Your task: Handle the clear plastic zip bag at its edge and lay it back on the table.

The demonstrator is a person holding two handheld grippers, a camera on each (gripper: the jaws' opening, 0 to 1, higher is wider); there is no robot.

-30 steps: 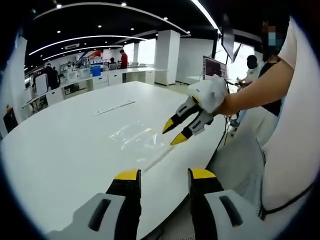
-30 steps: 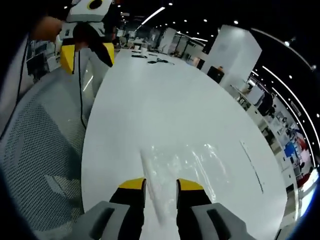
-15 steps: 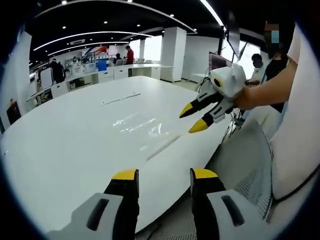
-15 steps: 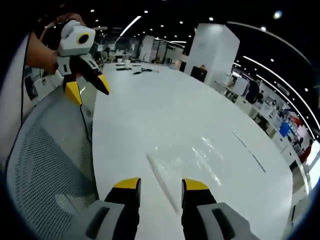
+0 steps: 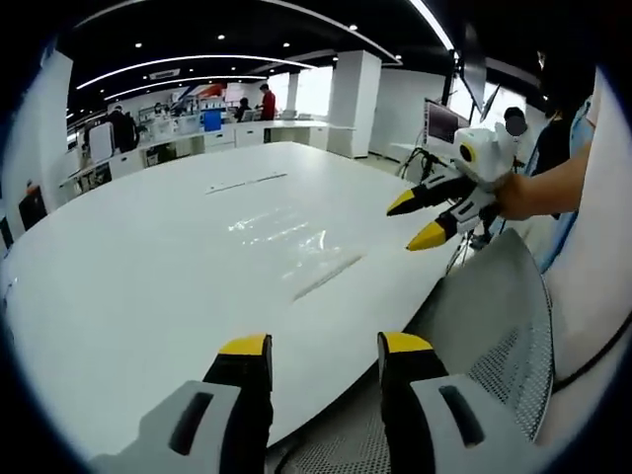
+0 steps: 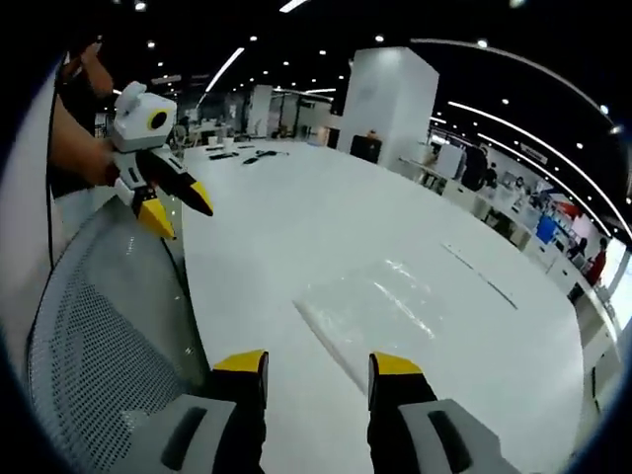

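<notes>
Hovering off the desk's near rim, both claws hang empty, apart from the bag.

Left claw (image 5: 316, 348): jaws spread, nothing between the yellow tips. Held over the desk (image 5: 118, 286) edge, with a mesh chair back (image 5: 494, 326) below and to its right. Seen from the right gripper view, it sits up and to the left (image 6: 176, 204), tips parted, gripped by a hand.

Zip bag (image 5: 286, 237): lies flat on the white desk, well ahead of the left claw and slightly right of its line. Clear film, glare on its creases; its straight zip edge faces the near rim. In the right gripper view the zip bag (image 6: 380, 306) lies just ahead of the jaws, zip edge running toward the right jaw tip.

Right claw (image 6: 314, 363): released, jaws wide, nothing held. In the left gripper view it floats beyond the desk's rim, up and to the right (image 5: 423, 217), tips parted.

A thin dark strip (image 5: 247, 183) lies on the desk beyond the bag, untouched.

Judgement: bag looks laid down flat and let go, so the laying-back step appears done, or a fresh grasp is not yet begun. If another pass is due, the right claw is nearer; it would need to drop low and close on the zip edge, since thin film flat on a smooth top gives little to bite.
</notes>
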